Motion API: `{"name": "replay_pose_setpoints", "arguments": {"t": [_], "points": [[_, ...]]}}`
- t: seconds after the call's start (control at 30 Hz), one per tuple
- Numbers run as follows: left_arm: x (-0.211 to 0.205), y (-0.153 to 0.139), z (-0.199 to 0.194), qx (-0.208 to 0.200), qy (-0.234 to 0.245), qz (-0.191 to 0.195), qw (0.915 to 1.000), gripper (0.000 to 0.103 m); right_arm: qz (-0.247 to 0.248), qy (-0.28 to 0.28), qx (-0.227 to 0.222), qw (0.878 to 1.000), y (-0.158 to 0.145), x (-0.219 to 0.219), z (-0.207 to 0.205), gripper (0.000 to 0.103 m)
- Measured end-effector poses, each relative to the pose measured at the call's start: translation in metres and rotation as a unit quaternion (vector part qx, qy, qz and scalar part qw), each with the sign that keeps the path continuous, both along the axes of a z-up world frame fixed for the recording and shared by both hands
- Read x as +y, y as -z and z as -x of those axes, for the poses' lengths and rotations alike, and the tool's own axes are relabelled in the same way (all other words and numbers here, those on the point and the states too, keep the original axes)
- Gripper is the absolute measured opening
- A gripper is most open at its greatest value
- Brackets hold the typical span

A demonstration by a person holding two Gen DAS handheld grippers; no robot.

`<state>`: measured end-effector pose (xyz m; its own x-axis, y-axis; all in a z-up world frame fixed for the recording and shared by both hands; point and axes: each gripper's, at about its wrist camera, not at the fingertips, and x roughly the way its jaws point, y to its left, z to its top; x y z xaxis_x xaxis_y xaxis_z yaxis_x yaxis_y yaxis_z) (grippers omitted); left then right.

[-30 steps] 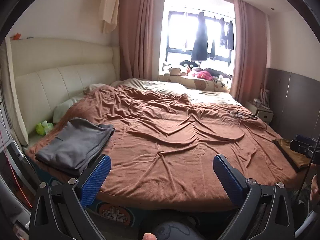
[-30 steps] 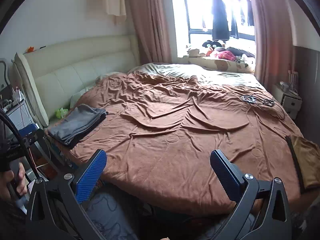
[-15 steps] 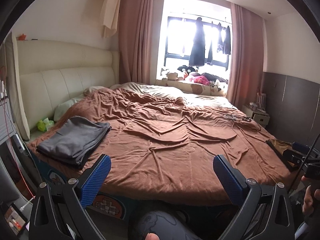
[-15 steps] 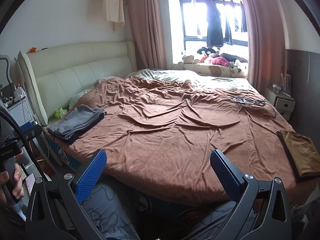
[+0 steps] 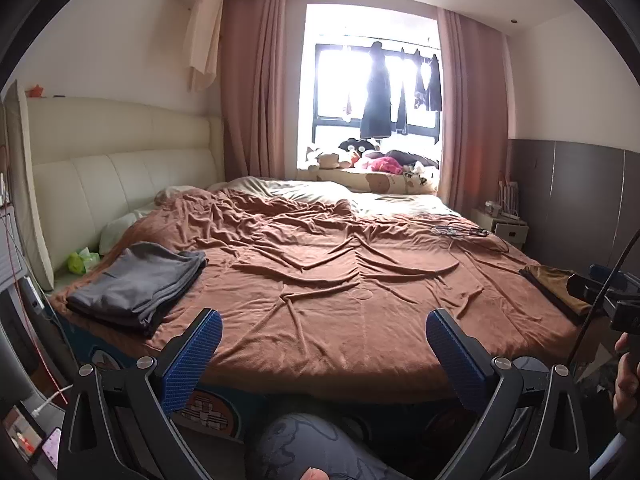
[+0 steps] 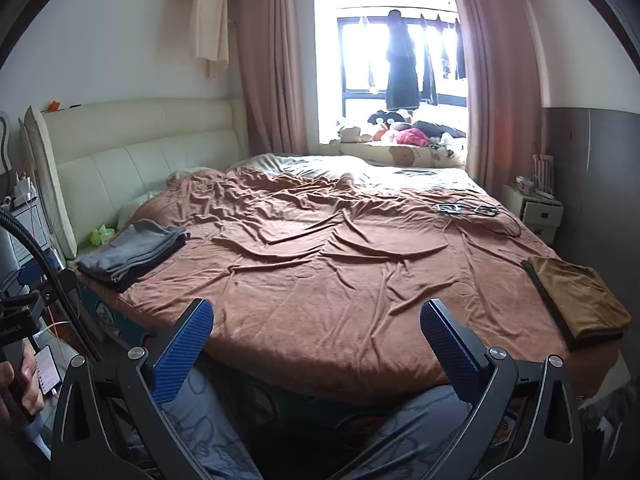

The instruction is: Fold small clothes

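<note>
A folded grey garment (image 5: 138, 282) lies on the left near corner of the bed; it also shows in the right wrist view (image 6: 134, 248). A folded tan garment (image 6: 580, 298) lies at the bed's right edge, and part of it shows in the left wrist view (image 5: 554, 280). My left gripper (image 5: 324, 344) is open and empty, held off the foot of the bed. My right gripper (image 6: 316, 338) is open and empty too, also short of the bed edge.
A wrinkled brown blanket (image 5: 340, 272) covers the bed. Cables and glasses (image 6: 466, 209) lie at its far right. A cream headboard (image 5: 112, 176) is on the left, a nightstand (image 6: 534, 210) on the right, and a window with hanging clothes (image 5: 376, 92) behind. My knees (image 5: 312, 448) are below.
Both grippers have pulled back and tilted up from the bed, so more of the room and ceiling shows. Both stay open and empty.
</note>
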<state>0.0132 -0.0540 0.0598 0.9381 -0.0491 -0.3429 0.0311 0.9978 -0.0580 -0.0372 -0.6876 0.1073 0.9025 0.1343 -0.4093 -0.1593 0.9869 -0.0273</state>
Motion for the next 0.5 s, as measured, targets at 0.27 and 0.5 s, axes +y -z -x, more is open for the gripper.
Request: {"name": "replay_pose_setpoints", "arguments": {"t": [0.27,0.5], "points": [[-0.0095,0.0028,0.0037,-0.006,0.003,-0.005,1.0000,0.103,0.000,0.004,0.003,1.000,0.0048,0.0022,-0.0032,0.103],[-0.0100,0.0023,0.0067,-0.007,-0.001,-0.001,1.0000,0.103,0.003,0.002,0.003,1.000,0.0044,0.0040,-0.0015,0.103]]}}
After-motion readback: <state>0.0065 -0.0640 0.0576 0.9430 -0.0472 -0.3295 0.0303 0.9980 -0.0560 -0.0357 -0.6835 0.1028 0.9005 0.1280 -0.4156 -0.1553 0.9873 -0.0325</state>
